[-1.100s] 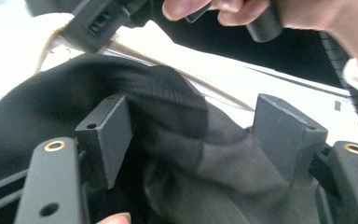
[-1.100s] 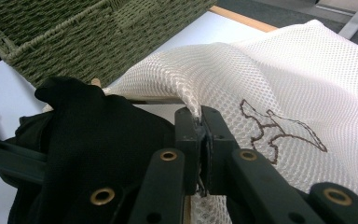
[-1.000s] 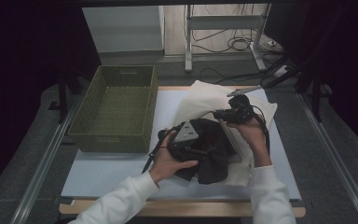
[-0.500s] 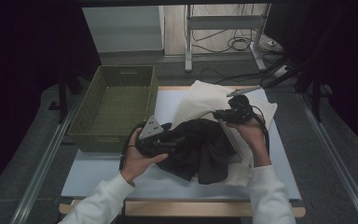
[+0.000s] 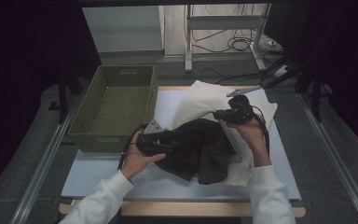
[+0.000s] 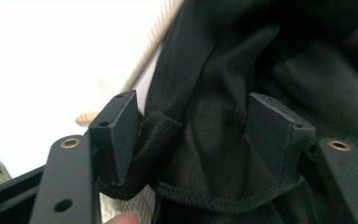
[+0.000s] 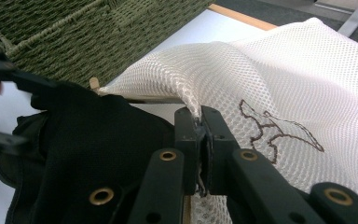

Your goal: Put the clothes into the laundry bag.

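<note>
My right gripper (image 7: 200, 122) is clamped on the white mesh laundry bag (image 7: 279, 88); my left gripper (image 6: 191, 135), jaws apart, straddles the black garment's (image 5: 200, 149) hem near the tabletop's (image 5: 98, 172) middle.

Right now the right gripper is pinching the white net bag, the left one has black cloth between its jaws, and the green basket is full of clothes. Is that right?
Not quite. The green basket is empty, as the high view shows. The rest holds: the right gripper is shut on the white net bag, and the left gripper has the black cloth between its open jaws.
</note>
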Motion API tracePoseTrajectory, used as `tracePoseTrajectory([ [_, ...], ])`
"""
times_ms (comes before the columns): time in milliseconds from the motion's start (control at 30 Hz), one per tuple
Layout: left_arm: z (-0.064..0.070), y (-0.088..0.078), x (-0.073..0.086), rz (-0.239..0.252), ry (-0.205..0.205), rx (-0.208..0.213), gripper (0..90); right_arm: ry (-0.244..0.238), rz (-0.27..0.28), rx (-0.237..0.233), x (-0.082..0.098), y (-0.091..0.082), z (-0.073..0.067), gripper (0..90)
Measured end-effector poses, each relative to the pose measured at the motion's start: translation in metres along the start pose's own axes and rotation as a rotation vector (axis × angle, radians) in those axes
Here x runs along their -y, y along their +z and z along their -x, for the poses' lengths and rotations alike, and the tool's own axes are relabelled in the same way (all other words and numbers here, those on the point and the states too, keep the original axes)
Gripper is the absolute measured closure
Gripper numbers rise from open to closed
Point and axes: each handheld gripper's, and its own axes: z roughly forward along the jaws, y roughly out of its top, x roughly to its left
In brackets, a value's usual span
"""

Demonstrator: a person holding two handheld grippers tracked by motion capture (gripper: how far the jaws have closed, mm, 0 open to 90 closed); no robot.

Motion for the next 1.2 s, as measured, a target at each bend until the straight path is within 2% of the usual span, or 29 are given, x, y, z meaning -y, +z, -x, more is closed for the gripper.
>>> tracePoseTrajectory([
  [100,0.001,0.006,0.006,-0.032,-0.010,0.021,34.0,-0.002,0.001,0.002,0.000,-0.001,0.000,86.4],
  [233,0.007,0.014,0.010,-0.092,0.015,0.013,33.2,-0.001,0.002,0.003,0.000,-0.001,0.000,86.4],
  [333,0.010,0.015,0.012,-0.097,0.015,0.012,35.1,-0.002,0.002,0.002,0.000,-0.001,0.000,86.4],
  [467,0.016,0.018,0.017,-0.120,0.053,0.014,45.2,-0.003,0.003,0.002,0.000,-0.002,-0.001,86.4],
  [633,0.020,0.022,0.019,-0.122,0.064,0.006,65.8,-0.002,-0.003,0.002,0.001,0.000,-0.001,86.4],
  [700,0.025,0.024,0.018,-0.121,0.080,-0.010,72.1,-0.005,-0.005,0.003,0.000,0.000,-0.001,86.4],
  [767,0.028,0.026,0.017,-0.123,0.096,-0.028,74.7,-0.006,-0.006,0.003,0.000,0.000,-0.002,86.5],
  [967,0.032,0.034,0.010,-0.135,0.104,-0.040,77.5,-0.015,-0.007,0.000,-0.001,0.000,-0.004,86.5],
  [1200,0.030,0.043,0.000,-0.152,0.081,-0.060,78.0,-0.013,0.001,-0.013,-0.002,-0.001,-0.004,86.6],
])
